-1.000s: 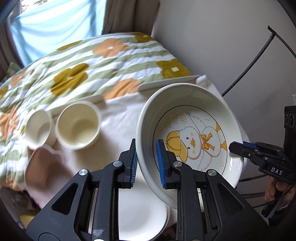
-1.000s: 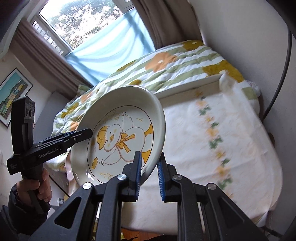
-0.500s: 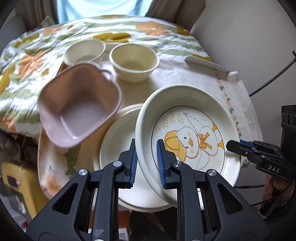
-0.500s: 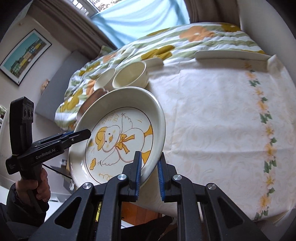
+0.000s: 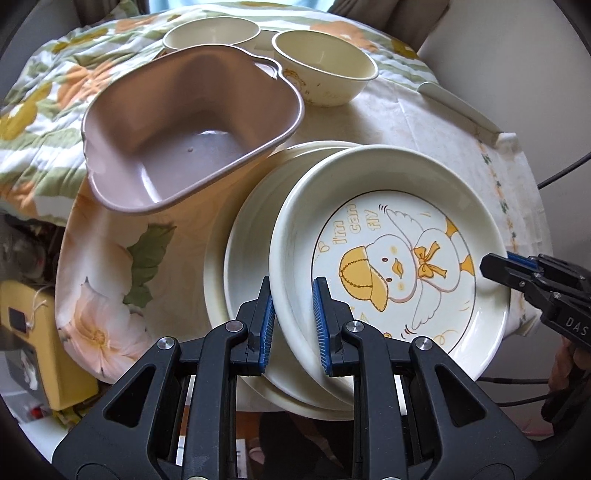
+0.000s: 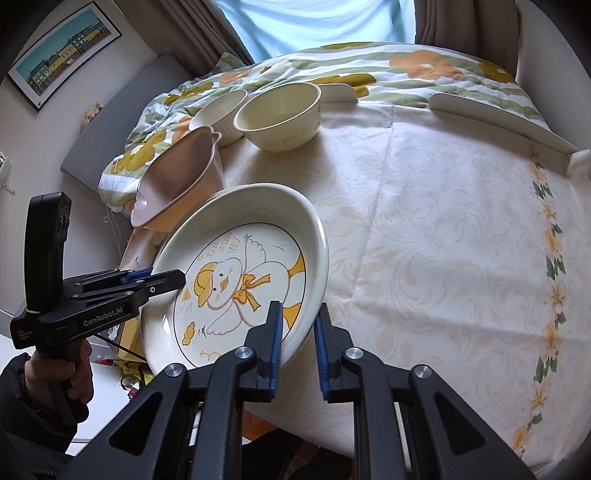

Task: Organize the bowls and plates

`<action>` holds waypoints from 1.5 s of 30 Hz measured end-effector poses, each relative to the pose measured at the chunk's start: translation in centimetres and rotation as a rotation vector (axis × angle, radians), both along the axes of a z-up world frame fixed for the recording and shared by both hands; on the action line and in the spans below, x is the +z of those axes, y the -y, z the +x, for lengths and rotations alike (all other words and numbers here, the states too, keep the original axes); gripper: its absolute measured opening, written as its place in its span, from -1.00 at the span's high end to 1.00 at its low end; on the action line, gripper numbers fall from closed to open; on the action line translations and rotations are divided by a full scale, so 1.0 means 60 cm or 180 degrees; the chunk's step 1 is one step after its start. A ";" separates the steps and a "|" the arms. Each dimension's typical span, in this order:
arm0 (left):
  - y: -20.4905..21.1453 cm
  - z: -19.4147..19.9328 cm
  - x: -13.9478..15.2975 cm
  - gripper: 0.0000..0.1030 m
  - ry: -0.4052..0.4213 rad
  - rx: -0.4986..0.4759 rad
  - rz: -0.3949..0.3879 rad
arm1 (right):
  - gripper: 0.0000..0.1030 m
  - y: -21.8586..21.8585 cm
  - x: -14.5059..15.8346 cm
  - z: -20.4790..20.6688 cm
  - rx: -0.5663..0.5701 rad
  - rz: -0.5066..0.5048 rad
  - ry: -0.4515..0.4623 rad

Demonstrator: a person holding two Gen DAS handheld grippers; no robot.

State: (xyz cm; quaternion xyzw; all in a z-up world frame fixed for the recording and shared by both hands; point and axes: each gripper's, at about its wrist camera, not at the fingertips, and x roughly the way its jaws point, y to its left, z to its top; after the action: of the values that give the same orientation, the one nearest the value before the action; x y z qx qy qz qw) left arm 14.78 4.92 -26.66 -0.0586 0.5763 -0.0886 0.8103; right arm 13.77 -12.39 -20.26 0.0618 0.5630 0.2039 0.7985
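A cream duck plate (image 5: 388, 266) hangs tilted between both grippers, just over a stack of plain cream plates (image 5: 251, 258) at the table's front edge. My left gripper (image 5: 293, 325) is shut on its near rim. My right gripper (image 6: 297, 343) is shut on the opposite rim, and its tip shows in the left wrist view (image 5: 495, 266). In the right wrist view the duck plate (image 6: 236, 280) has the left gripper (image 6: 177, 277) at its left rim. I cannot tell whether the plate touches the stack. A pink heart-shaped bowl (image 5: 192, 129) stands behind the stack, with two cream bowls (image 5: 325, 70) (image 5: 210, 35) farther back.
The table carries a cream patterned cloth (image 6: 424, 240) with a flower border on the right. A floral quilt (image 6: 369, 74) lies behind it, past white edge rails (image 6: 498, 114). A yellow box (image 5: 26, 332) sits low on the left. A person's hand (image 6: 74, 373) holds the left gripper's handle.
Both grippers have come down with the duck plate and tipped to look down at the table. The plate stack and pink bowl are now close beneath and behind it.
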 end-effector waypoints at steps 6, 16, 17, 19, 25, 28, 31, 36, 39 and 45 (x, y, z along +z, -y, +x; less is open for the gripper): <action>0.028 0.007 0.004 0.66 0.0027 -0.0064 0.0406 | 0.71 -0.008 -0.001 0.004 0.0055 -0.0090 0.0049; 0.081 0.006 0.008 0.62 0.0242 -0.0222 0.1162 | 0.71 -0.023 -0.005 0.004 0.0160 -0.0314 0.0139; 0.086 0.006 0.007 0.62 0.0266 -0.0246 0.1256 | 0.71 -0.028 -0.006 0.003 0.0188 -0.0350 0.0143; 0.093 0.005 0.007 0.62 0.0305 -0.0282 0.1402 | 0.71 -0.039 -0.008 0.001 0.0239 -0.0466 0.0182; 0.099 0.004 0.007 0.63 0.0349 -0.0302 0.1538 | 0.70 -0.052 -0.012 0.002 0.0267 -0.0634 0.0234; 0.103 0.004 0.006 0.62 0.0355 -0.0317 0.1593 | 0.70 -0.054 -0.013 0.002 0.0224 -0.0670 0.0230; 0.105 -0.001 0.005 0.63 0.0346 -0.0287 0.1604 | 0.70 -0.060 -0.014 0.001 0.0176 -0.0738 0.0233; 0.106 -0.004 0.006 0.62 0.0356 -0.0292 0.1687 | 0.70 -0.064 -0.022 0.002 0.0147 -0.0736 0.0130; 0.105 -0.006 0.007 0.63 0.0351 -0.0278 0.1664 | 0.70 -0.065 -0.024 0.000 0.0119 -0.0745 0.0149; 0.098 -0.006 0.010 0.63 0.0339 -0.0239 0.1623 | 0.70 -0.065 -0.024 -0.003 0.0109 -0.0749 0.0148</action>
State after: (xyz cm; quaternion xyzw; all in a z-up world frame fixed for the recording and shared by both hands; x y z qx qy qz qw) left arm 14.45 -0.98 -26.08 0.1738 0.5382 0.0266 0.8243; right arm 13.59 -8.49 -21.67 -0.0468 0.5653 0.1514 0.8095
